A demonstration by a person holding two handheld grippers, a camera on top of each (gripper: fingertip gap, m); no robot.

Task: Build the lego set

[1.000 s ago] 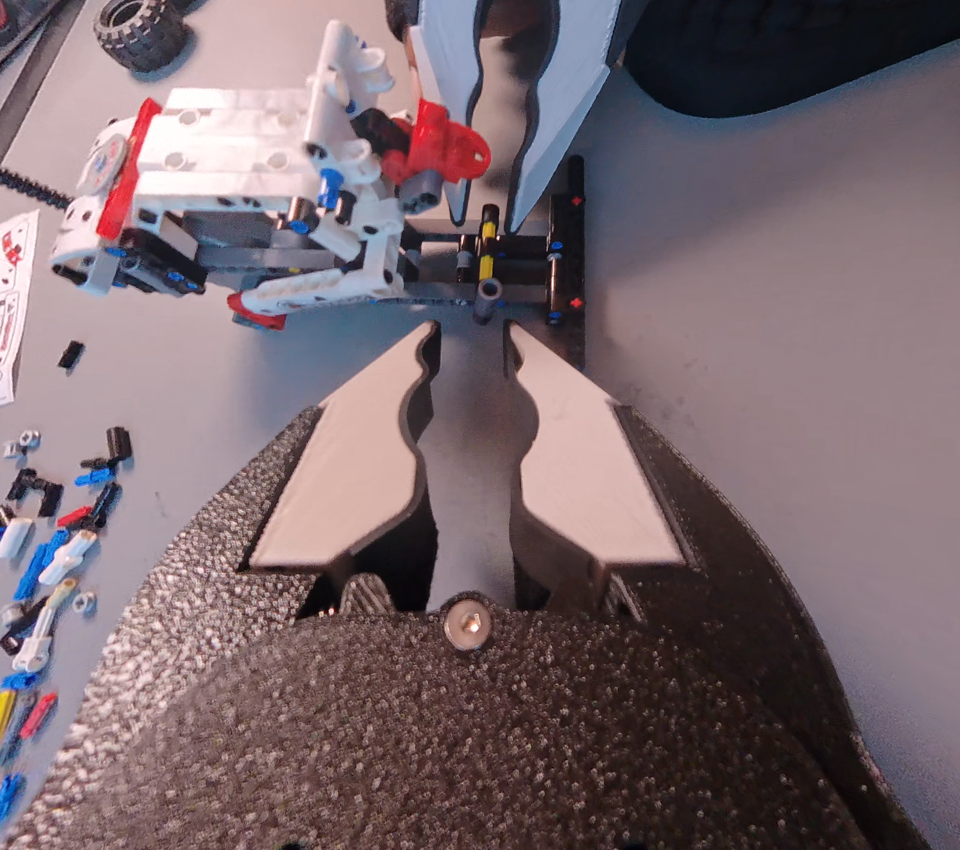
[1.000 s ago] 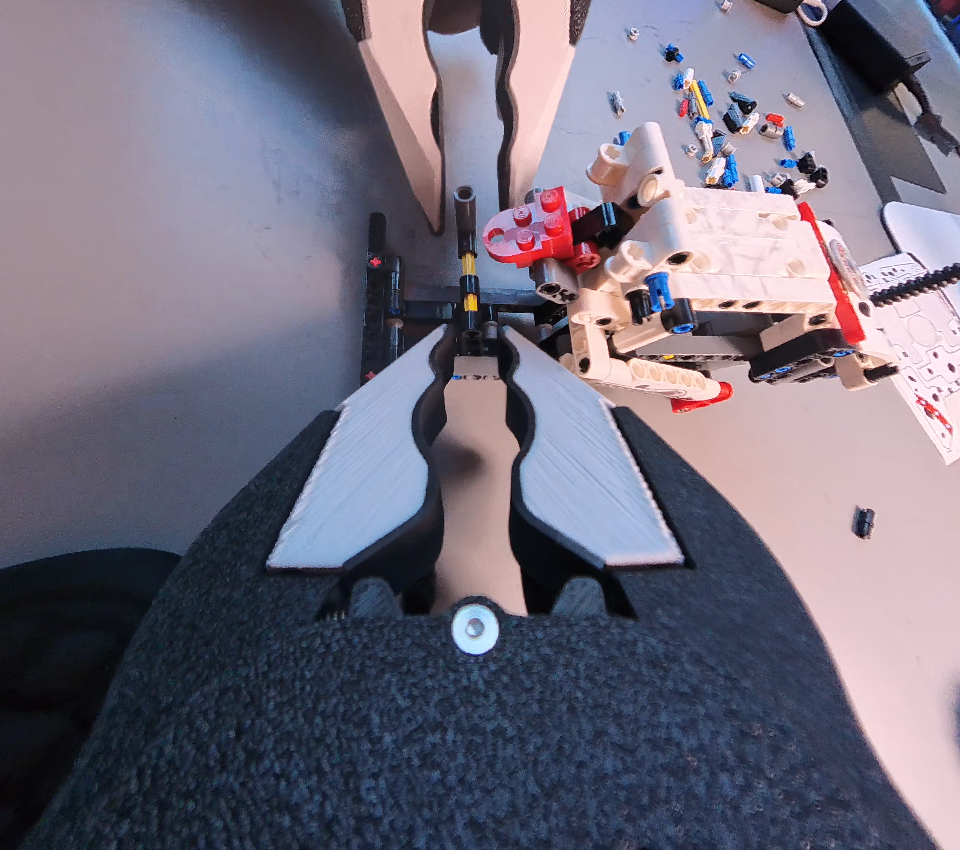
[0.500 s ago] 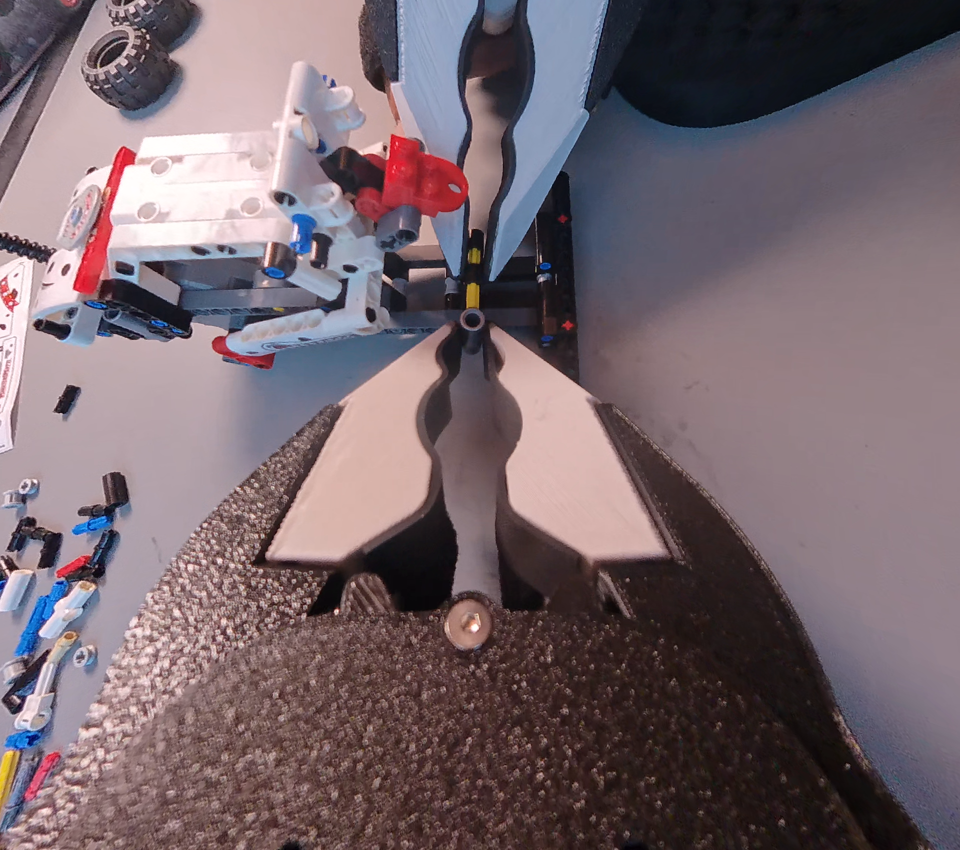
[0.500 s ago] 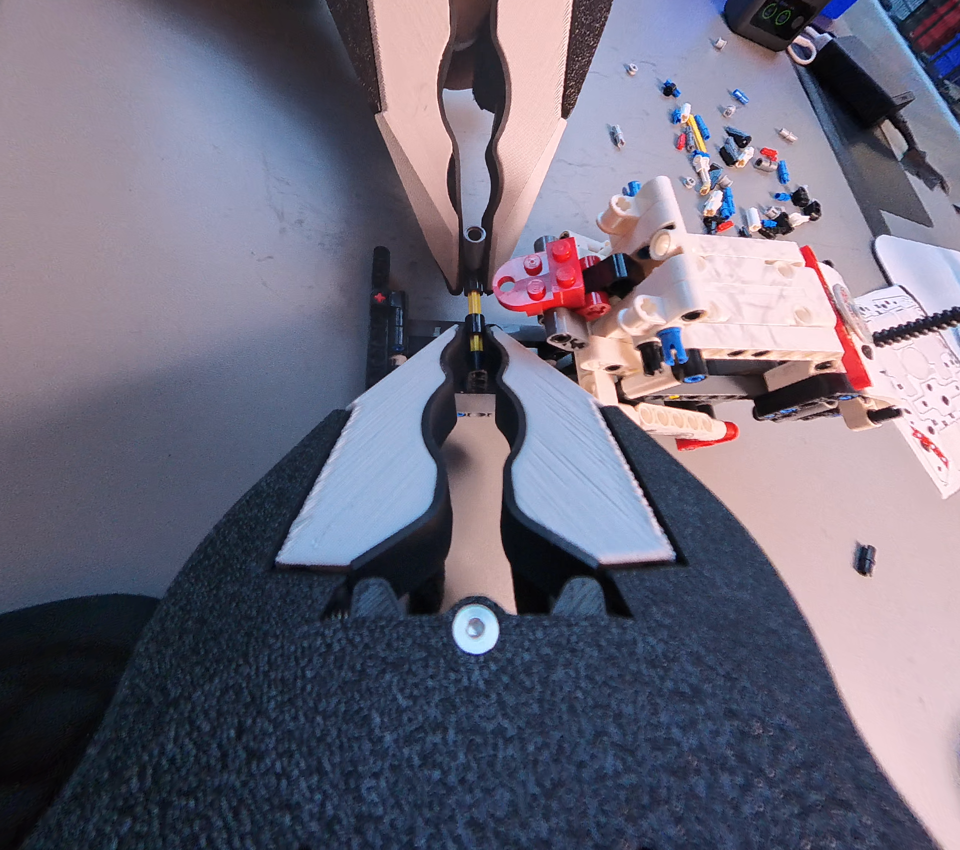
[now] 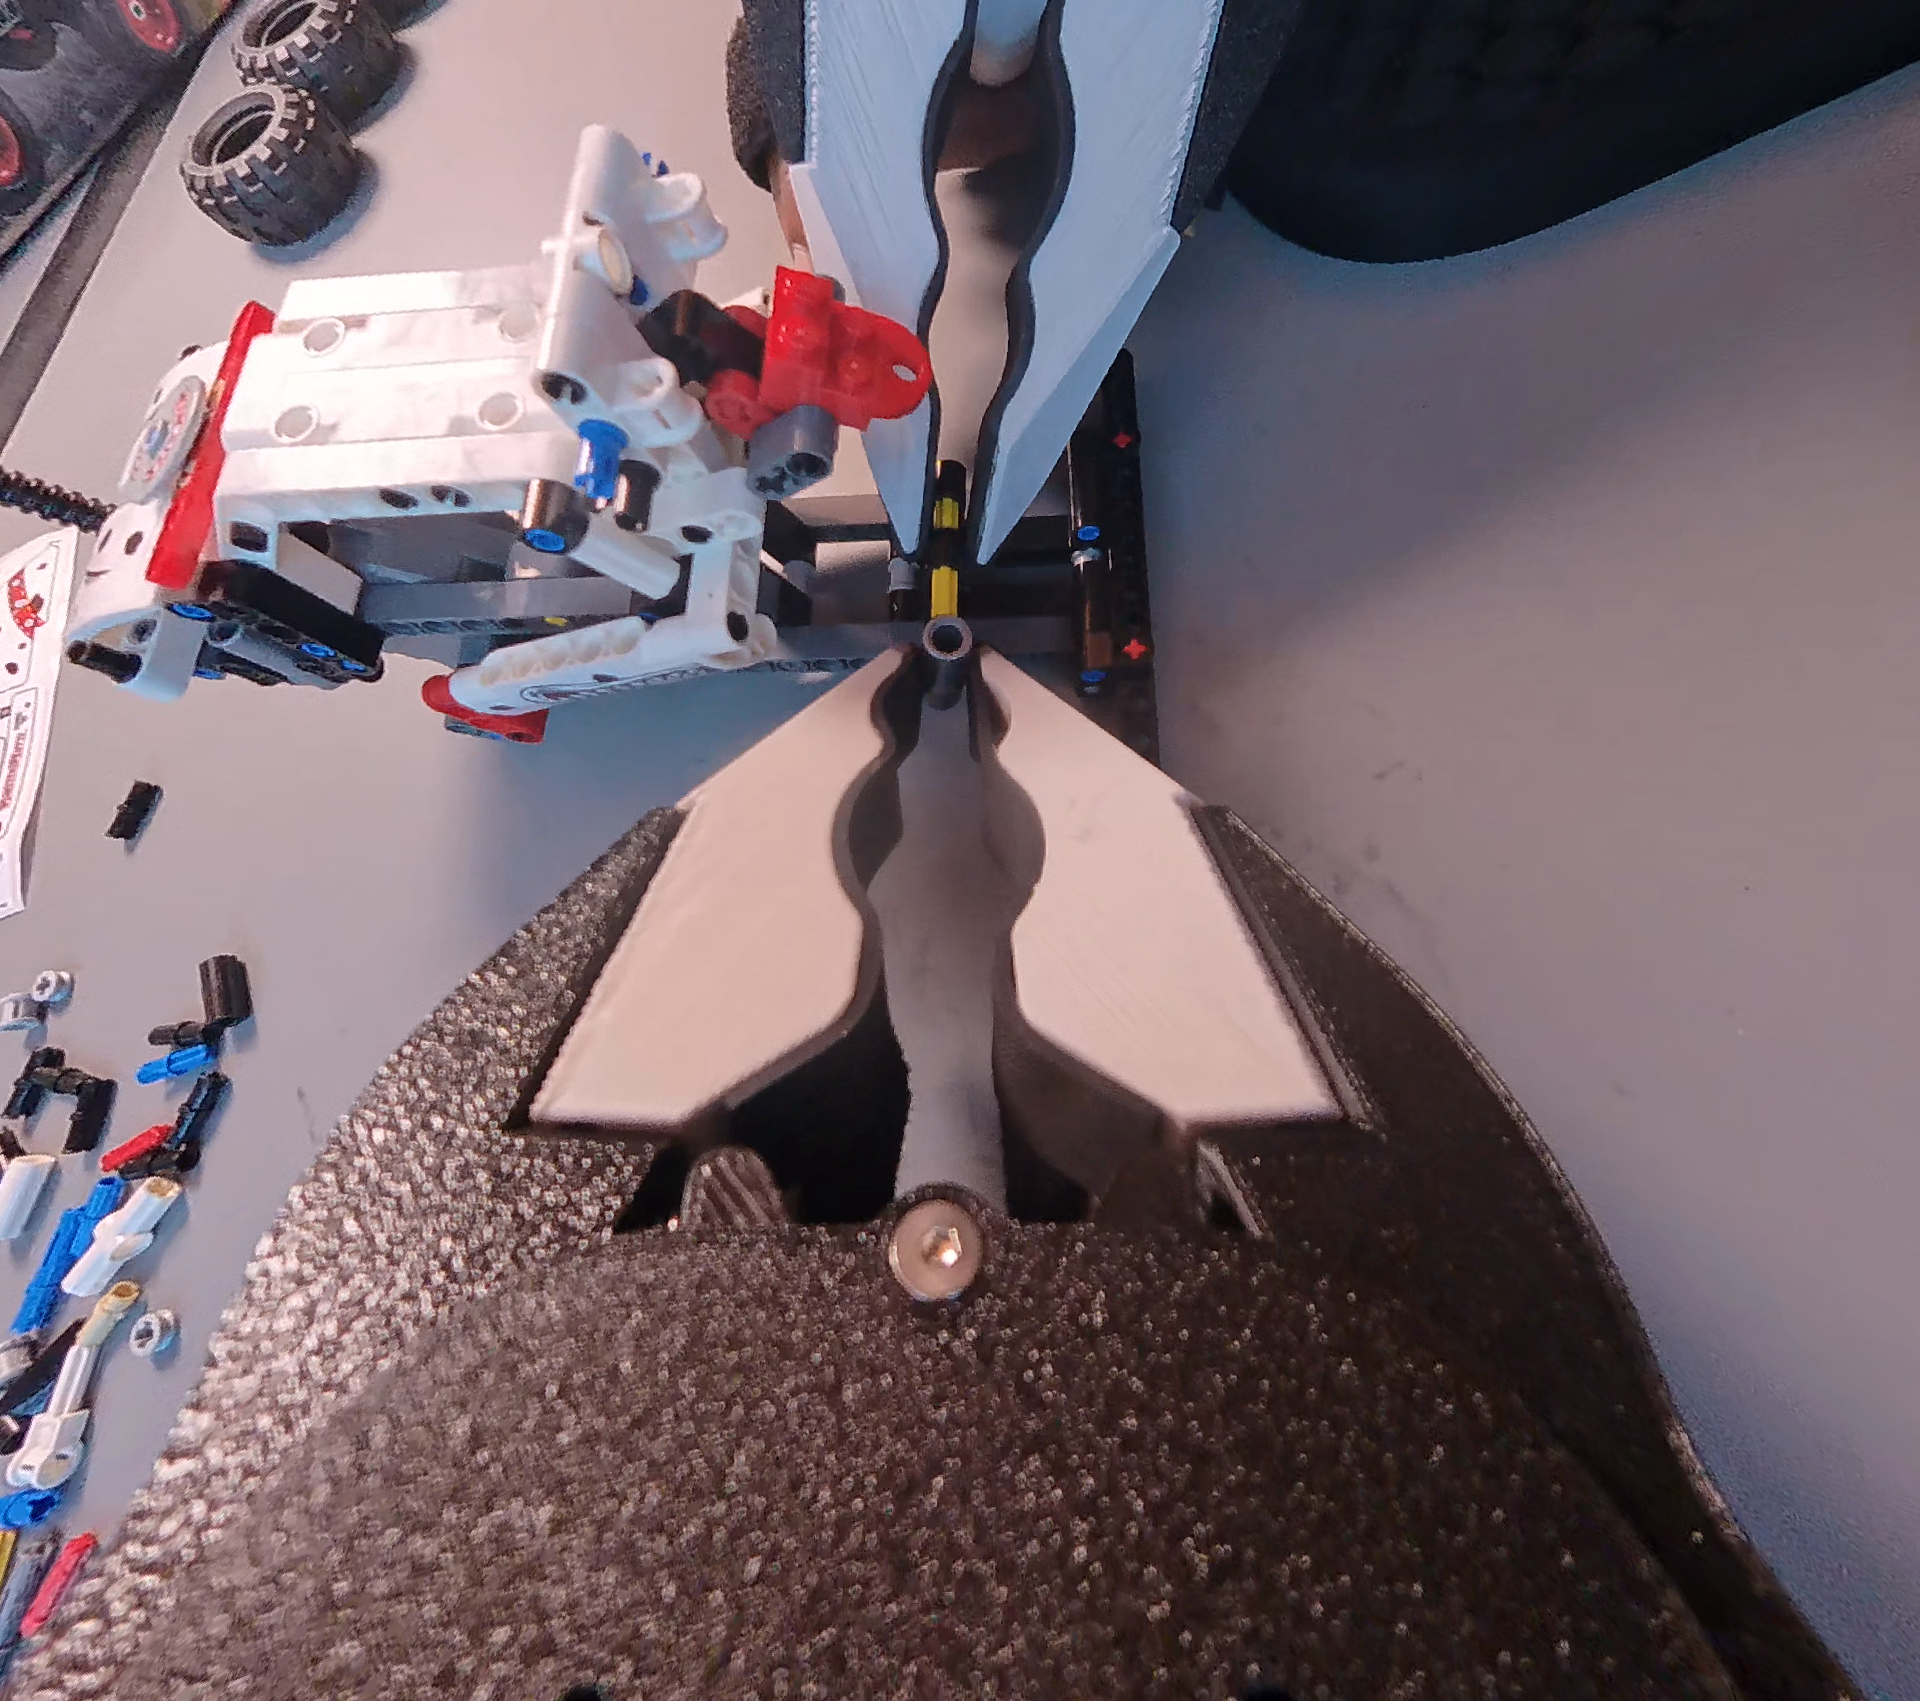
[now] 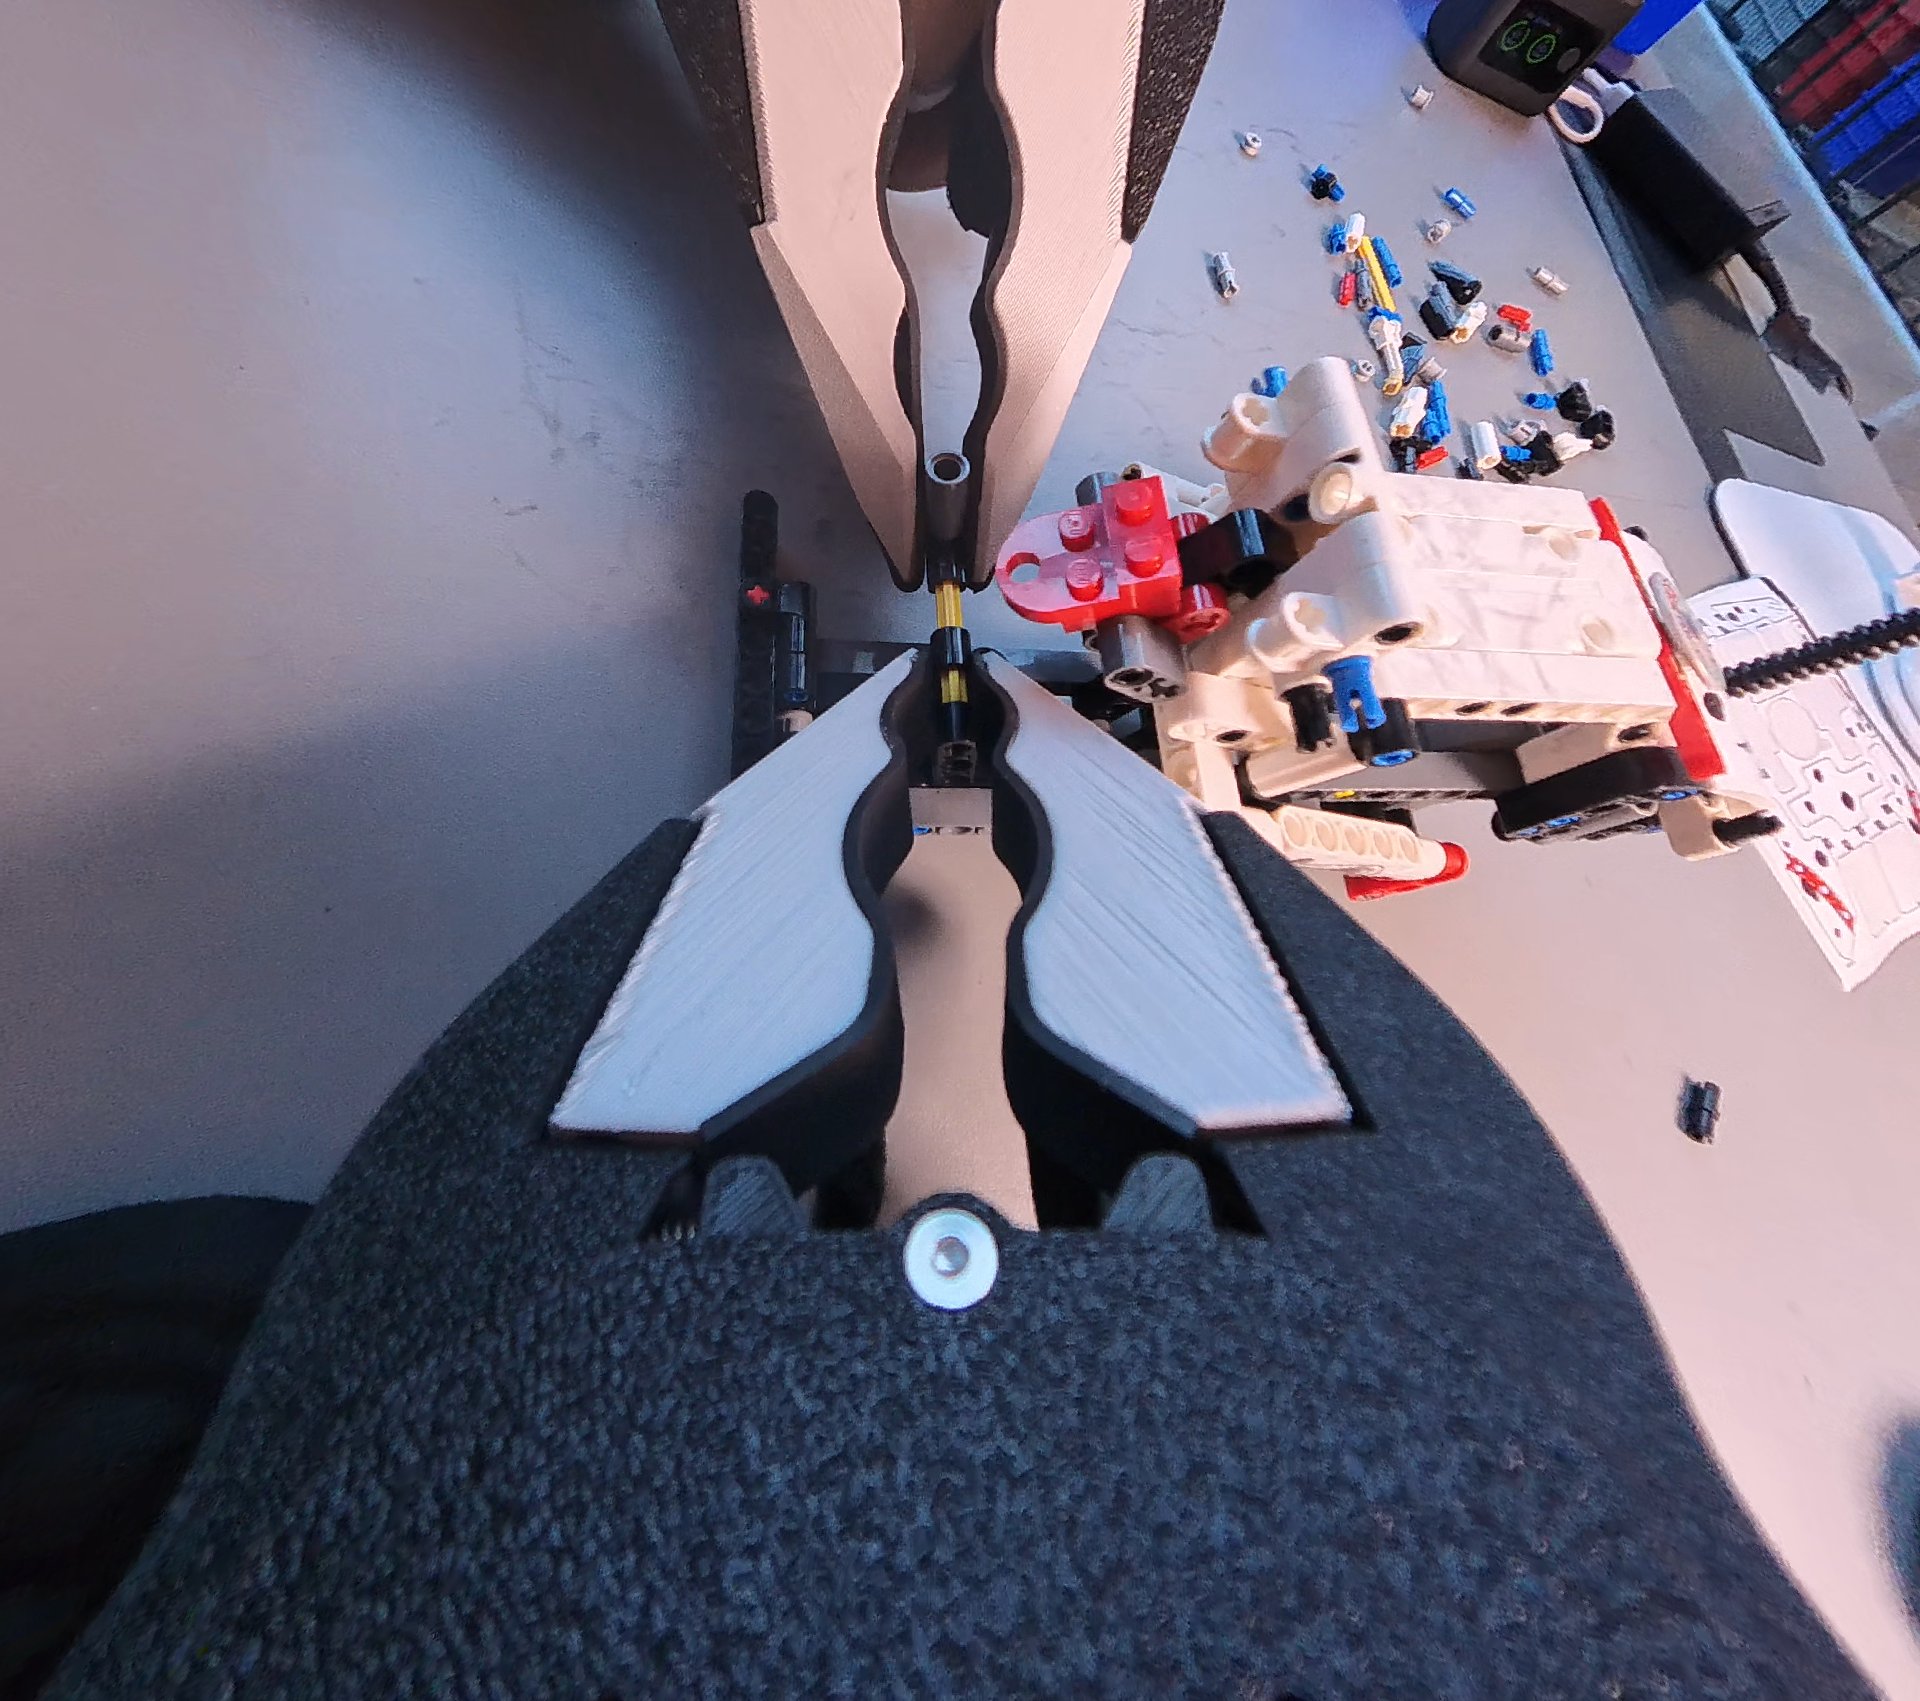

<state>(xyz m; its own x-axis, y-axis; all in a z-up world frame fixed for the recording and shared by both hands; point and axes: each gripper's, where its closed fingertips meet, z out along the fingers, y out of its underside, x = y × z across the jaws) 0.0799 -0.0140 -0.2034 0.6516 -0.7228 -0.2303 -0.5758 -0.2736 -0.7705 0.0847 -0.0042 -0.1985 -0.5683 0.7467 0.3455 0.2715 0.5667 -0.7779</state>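
Lego truck (image 5: 436, 498) — white, red trim, wheelless, both grippers' jaws pinching its yellow-black axle (image 6: 949, 649).

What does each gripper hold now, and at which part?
The left gripper pinches the grey sleeve at one end of the axle. The right gripper clamps the axle's opposite end.

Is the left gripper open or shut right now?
Shut. The left gripper has its fingertips pinched on the grey sleeve at the end of the yellow-and-black axle, with no gap showing beside it.
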